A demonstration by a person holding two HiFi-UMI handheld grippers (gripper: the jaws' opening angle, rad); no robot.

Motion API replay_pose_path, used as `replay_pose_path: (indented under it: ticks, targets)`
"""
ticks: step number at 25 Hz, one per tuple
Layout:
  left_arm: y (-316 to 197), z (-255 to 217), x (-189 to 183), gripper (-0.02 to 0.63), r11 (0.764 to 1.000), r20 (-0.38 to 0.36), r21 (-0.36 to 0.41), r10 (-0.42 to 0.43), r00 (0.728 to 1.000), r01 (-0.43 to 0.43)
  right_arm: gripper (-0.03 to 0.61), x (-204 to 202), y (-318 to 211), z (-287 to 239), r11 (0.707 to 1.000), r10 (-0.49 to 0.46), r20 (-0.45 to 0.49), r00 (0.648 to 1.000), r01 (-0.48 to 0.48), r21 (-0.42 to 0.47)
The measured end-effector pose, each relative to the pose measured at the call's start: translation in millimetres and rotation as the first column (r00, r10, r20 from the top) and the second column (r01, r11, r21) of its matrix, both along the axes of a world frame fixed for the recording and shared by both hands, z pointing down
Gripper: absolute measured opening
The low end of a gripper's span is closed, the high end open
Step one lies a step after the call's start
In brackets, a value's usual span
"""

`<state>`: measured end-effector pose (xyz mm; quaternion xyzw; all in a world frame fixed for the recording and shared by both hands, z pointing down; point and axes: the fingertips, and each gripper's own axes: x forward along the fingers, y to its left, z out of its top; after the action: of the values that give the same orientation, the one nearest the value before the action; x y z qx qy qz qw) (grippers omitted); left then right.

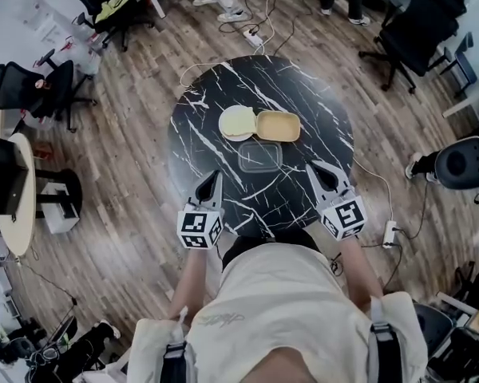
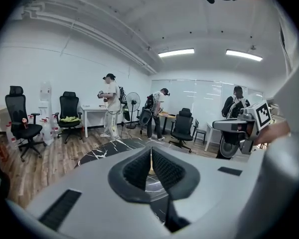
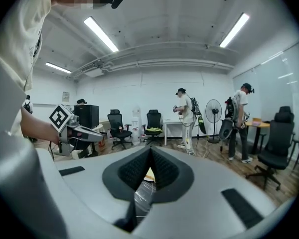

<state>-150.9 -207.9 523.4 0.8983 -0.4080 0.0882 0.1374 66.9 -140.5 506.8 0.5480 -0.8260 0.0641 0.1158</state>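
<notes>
Office with wood floor, round black marble table (image 1: 198,126) at middle. Left gripper (image 1: 215,175), jaws pressed together on nothing, near left of clear container (image 1: 259,156); right gripper (image 1: 312,167), likewise closed and empty, near right of it, tips angled inward, probably for equal reach. Just beyond clear container, touching each other: beige tray (image 1: 279,125) and round plate (image 1: 236,123).

Open tabletop (image 1: 198,122) surrounds the clear container (image 1: 260,156), plate (image 1: 235,123) and tray (image 1: 279,125).

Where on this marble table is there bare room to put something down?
Bare marble: left of the cream lid, right of the tan tray, and along the far rim of the table. Crowded: the middle, where lid, tray and clear container cluster.
</notes>
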Motion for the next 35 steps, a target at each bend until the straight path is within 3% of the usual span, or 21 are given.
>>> replay_pose_path:
  ticks: [8, 13, 14, 16, 22, 29, 35]
  targets:
    - [-7, 16, 10, 0.021, 0.998, 0.016, -0.059, 0.037, 0.999, -0.036, 0.006, -3, 1, 11, 1.0, 0.003, 0.031, 1.0, -0.002, -0.014]
    - [-10, 37, 21, 0.023, 0.987, 0.025, -0.148, 0.067, 0.997, -0.063, 0.006, 7, 3, 28, 0.999, 0.029, 0.05, 0.998, -0.027, -0.039]
    - [-12, 43, 23, 0.03, 0.984, 0.032, -0.166, 0.068, 0.997, -0.062, 0.006, 9, 3, 31, 0.999, 0.036, 0.058, 0.998, -0.034, -0.041]
    - [-15, 55, 27, 0.13, 0.977, 0.052, -0.2, 0.079, 0.996, -0.067, 0.006, 12, 3, 33, 0.998, 0.044, 0.067, 0.997, -0.041, -0.047]
    - [-31, 103, 36, 0.129, 0.961, 0.136, -0.274, 0.087, 0.987, -0.047, 0.006, 25, 4, 40, 0.996, 0.067, 0.077, 0.995, -0.062, -0.065]
    - [-56, 187, 35, 0.129, 0.906, 0.175, -0.421, 0.048, 0.983, 0.031, 0.006, 44, 6, 53, 0.991, 0.088, 0.069, 0.994, -0.08, -0.11]
    - [-68, 235, 34, 0.129, 0.864, 0.218, -0.495, 0.02, 0.976, 0.093, 0.006, 55, 7, 66, 0.983, 0.1, 0.066, 0.993, -0.088, -0.163]
